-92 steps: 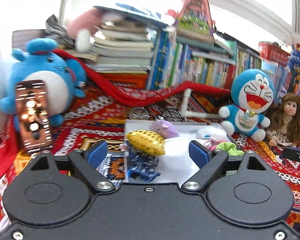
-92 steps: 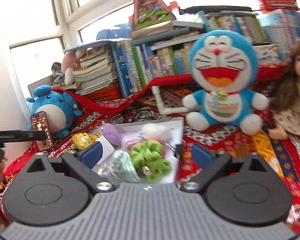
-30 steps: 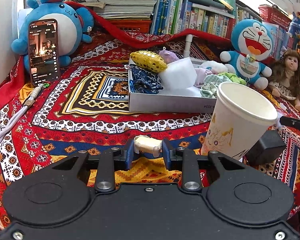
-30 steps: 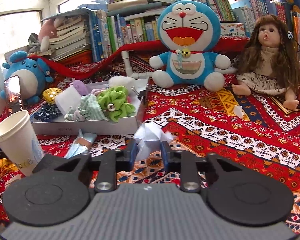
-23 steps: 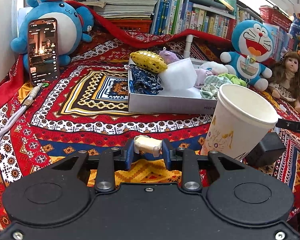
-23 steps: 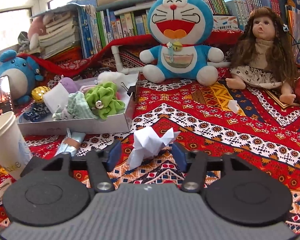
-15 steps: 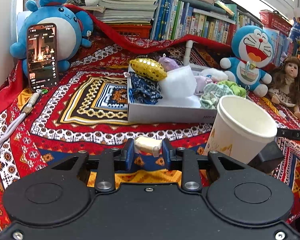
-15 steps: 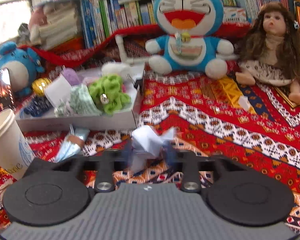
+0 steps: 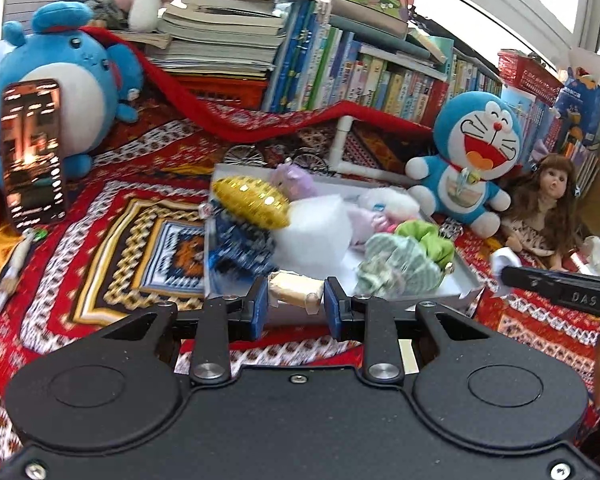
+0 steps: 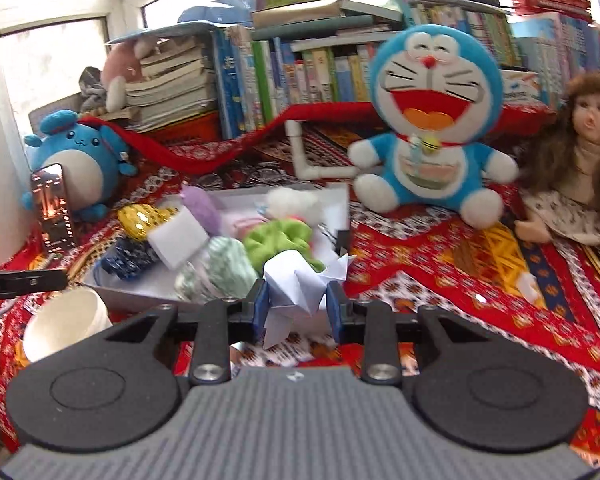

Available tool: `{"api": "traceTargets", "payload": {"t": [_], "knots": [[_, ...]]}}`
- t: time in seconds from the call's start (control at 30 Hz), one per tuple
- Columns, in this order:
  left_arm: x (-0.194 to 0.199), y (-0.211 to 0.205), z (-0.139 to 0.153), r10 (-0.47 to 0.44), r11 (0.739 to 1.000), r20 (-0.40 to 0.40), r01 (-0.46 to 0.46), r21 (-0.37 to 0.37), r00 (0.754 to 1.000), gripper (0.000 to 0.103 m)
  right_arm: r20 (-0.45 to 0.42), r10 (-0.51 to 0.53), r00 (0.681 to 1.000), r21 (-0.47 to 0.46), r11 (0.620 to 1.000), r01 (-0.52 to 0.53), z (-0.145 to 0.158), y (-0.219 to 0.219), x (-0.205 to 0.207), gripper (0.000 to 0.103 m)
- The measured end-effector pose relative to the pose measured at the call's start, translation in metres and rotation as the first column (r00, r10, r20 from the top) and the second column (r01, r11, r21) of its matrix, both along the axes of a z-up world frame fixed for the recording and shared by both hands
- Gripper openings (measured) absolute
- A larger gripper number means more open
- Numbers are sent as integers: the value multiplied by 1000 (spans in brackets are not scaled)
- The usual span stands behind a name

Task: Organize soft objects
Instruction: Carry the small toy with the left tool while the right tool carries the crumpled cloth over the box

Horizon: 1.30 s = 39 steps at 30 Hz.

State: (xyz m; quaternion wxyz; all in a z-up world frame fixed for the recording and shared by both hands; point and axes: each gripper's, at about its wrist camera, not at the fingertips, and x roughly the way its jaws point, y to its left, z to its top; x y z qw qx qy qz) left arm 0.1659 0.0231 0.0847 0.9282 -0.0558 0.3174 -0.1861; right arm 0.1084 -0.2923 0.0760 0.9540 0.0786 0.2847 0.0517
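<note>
While scrunchies [image 9: 416, 248] fill the box [image 9: 466, 276], both tongs grip items.

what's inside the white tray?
In the white tray: gold sequin pouch, dark blue scrunchie, white foam block, green scrunchie, pale striped scrunchie, purple plush. The tray floor is mostly covered.

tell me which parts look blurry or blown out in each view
Left wrist view: navy scrunchie in the tray smeared by motion, window top right blown out. Right wrist view: softer overall, striped scrunchie and Doraemon plush blurred, left window overexposed.
</note>
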Motion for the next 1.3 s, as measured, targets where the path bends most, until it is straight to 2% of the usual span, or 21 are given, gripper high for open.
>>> {"api": "traceTargets", "payload": {"t": [0.23,0.3,0.6,1.3], "knots": [[44,-20,1,-40,999,-106,41,8,994,28,-88,24,996,55,998,-19,-1,12,35,36],[55,-24,-2,-36,999,-129,38,13,991,28,-121,24,992,82,997,-14,-4,12,44,36],[96,-40,-24,-2,998,-211,15,60,977,28,-204,1,979,93,996,19,-19,21,76,36],[110,-59,-44,2,992,-214,25,125,977,28,-215,17,976,116,993,8,-29,34,97,36]]}}
